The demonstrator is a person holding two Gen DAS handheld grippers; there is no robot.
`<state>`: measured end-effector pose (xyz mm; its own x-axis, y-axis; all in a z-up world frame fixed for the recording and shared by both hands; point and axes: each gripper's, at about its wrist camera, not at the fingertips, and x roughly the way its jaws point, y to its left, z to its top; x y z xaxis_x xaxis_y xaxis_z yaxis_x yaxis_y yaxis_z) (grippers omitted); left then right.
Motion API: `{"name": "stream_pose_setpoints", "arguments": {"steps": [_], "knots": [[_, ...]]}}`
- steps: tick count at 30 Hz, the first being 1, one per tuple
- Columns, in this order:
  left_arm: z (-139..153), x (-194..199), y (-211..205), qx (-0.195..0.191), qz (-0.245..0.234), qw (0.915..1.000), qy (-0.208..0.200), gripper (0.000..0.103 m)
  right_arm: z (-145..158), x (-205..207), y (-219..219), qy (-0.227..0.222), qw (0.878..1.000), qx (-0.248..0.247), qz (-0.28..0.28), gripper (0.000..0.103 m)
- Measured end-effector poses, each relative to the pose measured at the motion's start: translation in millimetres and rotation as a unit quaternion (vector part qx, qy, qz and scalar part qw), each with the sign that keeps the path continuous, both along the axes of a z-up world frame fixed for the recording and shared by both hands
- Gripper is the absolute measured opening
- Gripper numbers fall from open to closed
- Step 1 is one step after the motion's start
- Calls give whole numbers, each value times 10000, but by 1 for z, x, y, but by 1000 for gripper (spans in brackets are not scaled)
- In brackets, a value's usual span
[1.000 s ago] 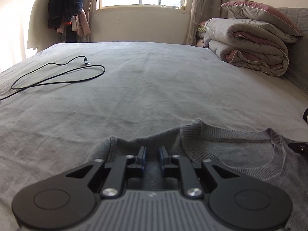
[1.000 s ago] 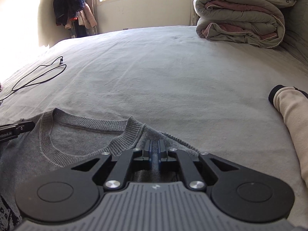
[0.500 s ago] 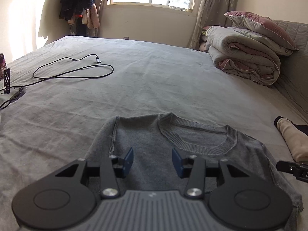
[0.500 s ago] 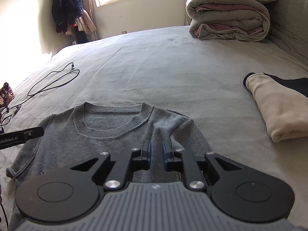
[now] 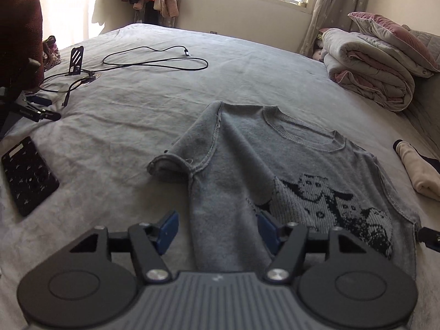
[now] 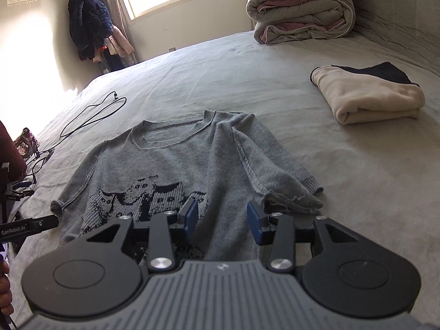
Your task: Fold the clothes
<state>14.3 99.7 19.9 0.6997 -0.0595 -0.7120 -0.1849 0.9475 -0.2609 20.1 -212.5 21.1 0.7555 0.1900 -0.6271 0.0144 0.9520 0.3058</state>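
Grey knitted short-sleeved sweater with dark house pattern [image 5: 275, 165] lies flat on the grey bedspread [image 5: 137, 126], ahead of the left gripper [image 5: 217, 229] and right gripper [image 6: 222, 218], both spread wide, empty.

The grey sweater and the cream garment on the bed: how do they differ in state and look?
The grey sweater lies spread open with its neckline showing, while the cream garment is already folded into a compact bundle. The grey sweater carries a dark knitted picture on its front; the cream garment is plain, with a dark part at its far edge. The sweater lies just ahead of both open grippers; the cream garment lies apart, off to the right. Both rest on the bed.
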Motion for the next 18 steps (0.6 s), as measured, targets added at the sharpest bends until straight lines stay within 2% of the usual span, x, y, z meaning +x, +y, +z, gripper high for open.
{"name": "stream_pose_setpoints", "arguments": {"steps": [6, 9, 12, 15, 18], "knots": [[-18, -33, 22, -752, 253, 9962, 356, 66, -28, -31, -17, 392, 9951, 766, -479, 47], [-23, -26, 32, -1031, 375, 9936, 259, 66, -37, -34, -32, 689, 9865, 1291, -738, 47], [-28, -18, 41, -1310, 497, 9900, 162, 65, -41, -29, -50, 655, 9763, 1764, -1069, 47], [-33, -11, 50, -1587, 619, 9854, 65, 64, -47, -24, -67, 640, 9617, 2281, -1380, 47], [-41, 2, 57, -1840, 846, 9793, -3, 63, -59, -17, -84, 720, 9300, 3185, -1688, 47]]}}
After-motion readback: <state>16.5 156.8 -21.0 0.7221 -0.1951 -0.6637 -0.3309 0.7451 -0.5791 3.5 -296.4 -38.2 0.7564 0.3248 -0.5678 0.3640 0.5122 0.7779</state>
